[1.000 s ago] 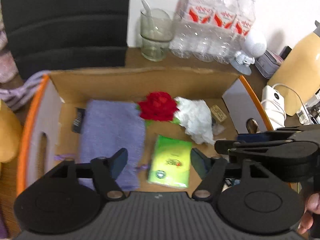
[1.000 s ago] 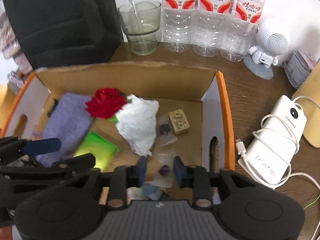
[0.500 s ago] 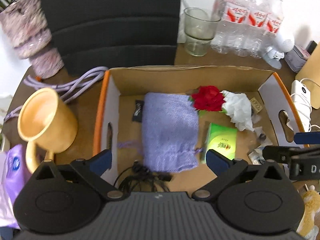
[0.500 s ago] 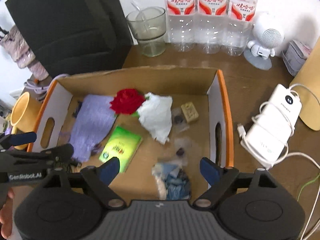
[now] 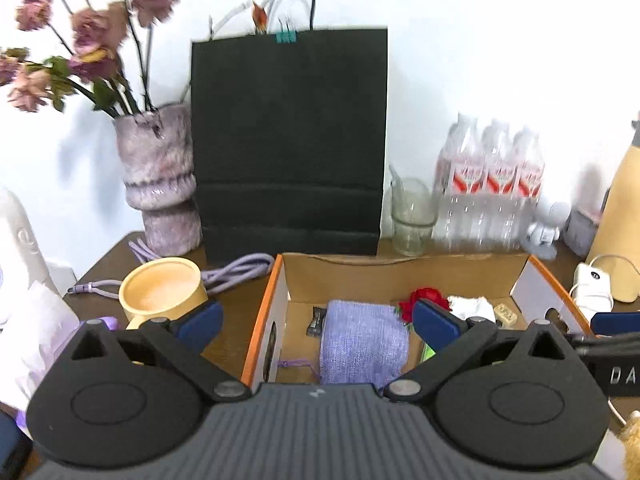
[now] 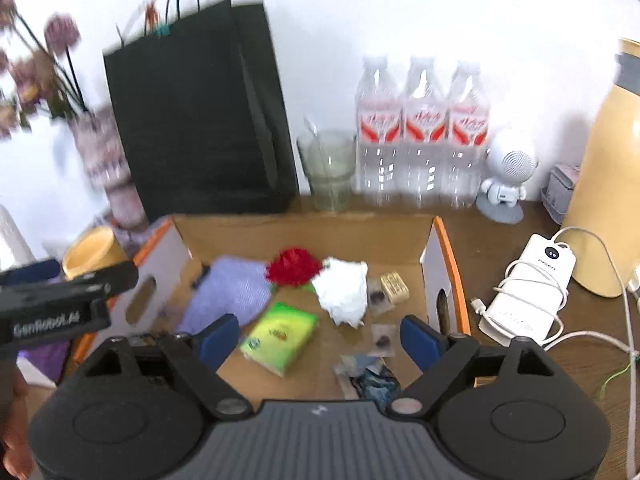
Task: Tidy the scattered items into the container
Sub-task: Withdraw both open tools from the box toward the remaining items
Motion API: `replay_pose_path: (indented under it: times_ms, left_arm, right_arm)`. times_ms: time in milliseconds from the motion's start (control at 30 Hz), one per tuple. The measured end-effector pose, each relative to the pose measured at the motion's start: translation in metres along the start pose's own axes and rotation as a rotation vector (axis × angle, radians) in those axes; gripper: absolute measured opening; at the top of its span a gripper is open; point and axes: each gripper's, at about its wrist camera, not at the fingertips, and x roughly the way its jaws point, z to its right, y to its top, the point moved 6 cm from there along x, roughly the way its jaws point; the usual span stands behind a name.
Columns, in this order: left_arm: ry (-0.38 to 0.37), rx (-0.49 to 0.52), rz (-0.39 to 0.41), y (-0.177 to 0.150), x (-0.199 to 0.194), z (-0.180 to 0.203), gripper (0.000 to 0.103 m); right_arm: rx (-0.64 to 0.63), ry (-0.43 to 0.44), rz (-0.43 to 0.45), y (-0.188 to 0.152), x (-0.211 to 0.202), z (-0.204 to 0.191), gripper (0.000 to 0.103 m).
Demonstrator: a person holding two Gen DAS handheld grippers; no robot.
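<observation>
so behind everything there's a tall black paper bag [image 5: 289, 140] against the white wall, with a fuzzy pinkish vase [image 5: 158, 176] of dried flowers [image 5: 80, 40] to its left; a yellow mug [image 5: 162, 290] sits near a coiled purple cable [image 5: 236, 268] on the brown table [image 6: 500, 248]. over to the right: an empty glass [image 6: 330, 168], three water bottles [image 6: 424, 132] in a row, a little white robot speaker [image 6: 506, 172], a white power bank [image 6: 528, 288] wrapped in its cord, and a big yellow flask [image 6: 612, 184].

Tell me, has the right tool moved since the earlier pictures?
Yes. The right tool has drawn back and up from the cardboard box: far more of the box shows between its open fingers than earlier.
</observation>
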Motion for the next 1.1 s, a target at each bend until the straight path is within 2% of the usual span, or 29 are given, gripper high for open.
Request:
replay_pose_path:
  times_ms: [133, 267, 333, 400, 433, 567, 633, 700, 767, 833, 900, 1033, 1100]
  left_arm:
    - [-0.007, 0.006, 0.036, -0.015, -0.006, 0.002, 0.103]
    - [0.001, 0.035, 0.025, -0.032, -0.015, 0.003, 0.103]
    - [-0.013, 0.036, 0.029, -0.046, -0.032, 0.0, 0.103]
    - [-0.066, 0.0, 0.047, -0.063, -0.054, -0.006, 0.103]
    - [-0.121, -0.031, 0.033, -0.075, -0.063, -0.01, 0.103]
    - [-0.226, -0.151, -0.081, -0.119, -0.092, -0.017, 0.103]
    - [-0.299, -0.151, -0.078, -0.137, -0.109, -0.014, 0.103]
    - [-0.345, -0.103, -0.084, -0.147, -0.116, -0.006, 0.103]
    - [-0.32, -0.039, -0.077, -0.153, -0.118, 0.001, 0.103]
    - [-0.283, -0.009, -0.082, -0.153, -0.112, 0.002, 0.103]
    - [-0.274, -0.032, -0.108, -0.154, -0.107, 0.001, 0.103]
    - [-0.27, -0.067, -0.131, -0.155, -0.105, -0.005, 0.103]
    - [-0.26, -0.059, -0.13, -0.156, -0.105, -0.006, 0.103]
  right_arm:
    - [0.001, 0.003, 0.138, -0.013, -0.008, 0.002, 0.087]
    - [0.024, 0.025, 0.161, -0.025, -0.014, 0.004, 0.087]
    - [0.036, 0.02, 0.185, -0.032, -0.029, 0.004, 0.087]
    - [0.041, 0.024, 0.193, -0.046, -0.052, 0.005, 0.088]
    - [0.036, 0.029, 0.19, -0.059, -0.064, 0.004, 0.088]
    - [0.014, 0.029, 0.139, -0.116, -0.108, 0.01, 0.088]
    - [0.03, 0.049, 0.149, -0.145, -0.132, 0.015, 0.088]
    - [0.035, 0.045, 0.17, -0.169, -0.152, 0.021, 0.088]
    - [0.035, 0.031, 0.18, -0.183, -0.161, 0.026, 0.088]
    - [-0.002, 0.05, 0.154, -0.193, -0.159, 0.024, 0.088]
    - [-0.039, 0.068, 0.119, -0.198, -0.148, 0.016, 0.087]
    - [-0.019, 0.083, 0.081, -0.2, -0.118, 0.0, 0.084]
    - [-0.041, 0.051, 0.068, -0.199, -0.103, -0.009, 0.081]
